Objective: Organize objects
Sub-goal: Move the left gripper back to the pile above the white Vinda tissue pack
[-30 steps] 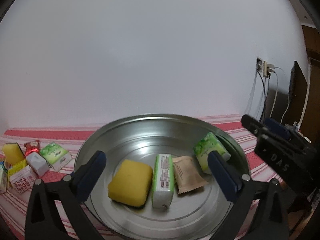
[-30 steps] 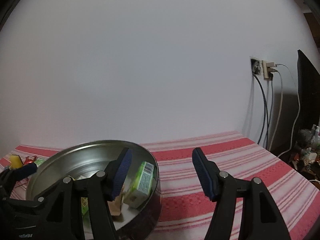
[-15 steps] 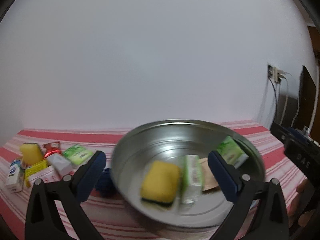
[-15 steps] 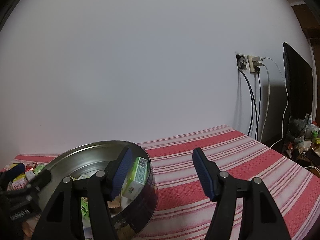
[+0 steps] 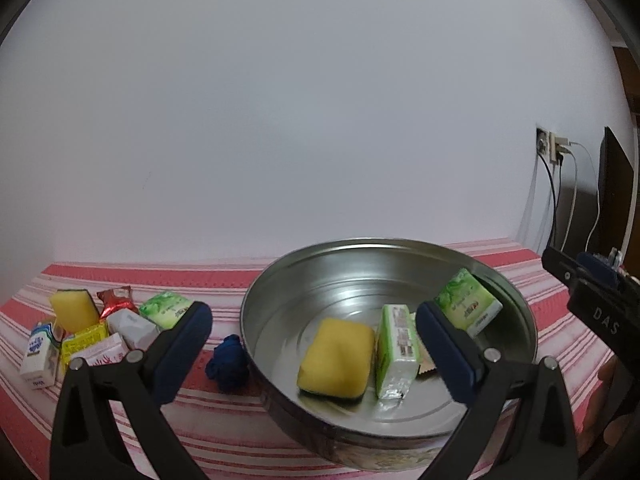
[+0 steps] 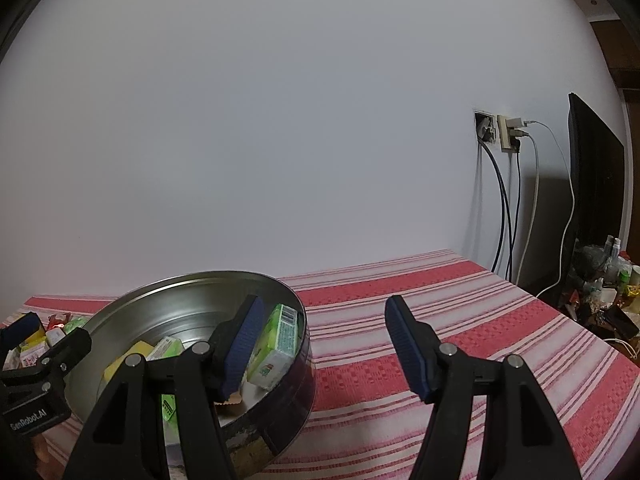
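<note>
Left view swung leftward off tin [image 5: 516, 304] toward pile [image 5: 96, 328] of small packets on striped table [image 5: 224, 280]; blue ball [image 5: 228, 362] now showing beside tin. Left gripper [image 5: 310, 344] jaws apart, empty. Right gripper [image 6: 322, 340] jaws apart, empty, near tin rim. Tin holds yellow sponge [image 5: 336, 356] and green packets [image 5: 396, 350]. Packets likely light, crushable, slick wrap; pinch across short sides. Sponge soft, squeezes easily.

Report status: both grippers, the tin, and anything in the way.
Left gripper open, empty. Right gripper open, empty, straddling the round tin's rim. Sponge and packets inside. Blue ball against tin's left side; loose packets beyond.
</note>
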A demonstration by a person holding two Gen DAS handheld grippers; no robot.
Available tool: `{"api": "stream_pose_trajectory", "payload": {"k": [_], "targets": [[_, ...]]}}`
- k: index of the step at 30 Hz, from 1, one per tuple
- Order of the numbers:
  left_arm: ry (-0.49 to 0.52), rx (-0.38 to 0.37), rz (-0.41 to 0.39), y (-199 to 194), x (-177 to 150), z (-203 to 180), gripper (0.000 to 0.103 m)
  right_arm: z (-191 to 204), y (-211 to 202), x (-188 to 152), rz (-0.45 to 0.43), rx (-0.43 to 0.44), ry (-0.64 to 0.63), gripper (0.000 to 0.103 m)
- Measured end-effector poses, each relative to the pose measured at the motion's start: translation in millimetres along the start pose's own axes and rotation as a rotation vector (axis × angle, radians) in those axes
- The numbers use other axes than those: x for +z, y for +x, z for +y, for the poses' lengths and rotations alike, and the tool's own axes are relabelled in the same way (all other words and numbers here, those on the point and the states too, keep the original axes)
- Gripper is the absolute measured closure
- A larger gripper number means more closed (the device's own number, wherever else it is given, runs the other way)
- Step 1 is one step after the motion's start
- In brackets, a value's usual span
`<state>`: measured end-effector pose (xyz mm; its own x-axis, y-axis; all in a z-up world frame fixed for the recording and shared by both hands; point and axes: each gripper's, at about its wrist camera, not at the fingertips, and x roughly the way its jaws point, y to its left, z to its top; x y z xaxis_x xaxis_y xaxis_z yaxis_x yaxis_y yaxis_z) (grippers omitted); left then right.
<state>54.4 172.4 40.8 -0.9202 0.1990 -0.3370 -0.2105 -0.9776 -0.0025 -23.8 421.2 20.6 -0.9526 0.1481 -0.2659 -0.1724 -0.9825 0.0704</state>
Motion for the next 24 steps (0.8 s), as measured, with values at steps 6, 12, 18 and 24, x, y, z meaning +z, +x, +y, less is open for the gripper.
{"api": "stream_pose_trajectory", "payload": {"k": [6,12,18,24], "targets": [[-0.025,0.014,0.021,3.7,0.2,4.8,0.000,2.1,0.4,-0.9,0.000,-0.003,-0.009,0.037],[-0.114,0.078,0.106,15.4,-0.5,35.8,0.000,1.4,2.4,-1.4,0.002,-0.005,-0.007,0.037],[-0.184,0.169,0.089,6.7,2.3,84.0,0.000,3.1,2.3,-1.9,0.000,-0.003,-0.026,0.037],[-0.311,0.270,0.106,-0.1,0.6,162.6,0.000,4.7,4.1,-3.3,0.005,-0.002,-0.043,0.037]]}}
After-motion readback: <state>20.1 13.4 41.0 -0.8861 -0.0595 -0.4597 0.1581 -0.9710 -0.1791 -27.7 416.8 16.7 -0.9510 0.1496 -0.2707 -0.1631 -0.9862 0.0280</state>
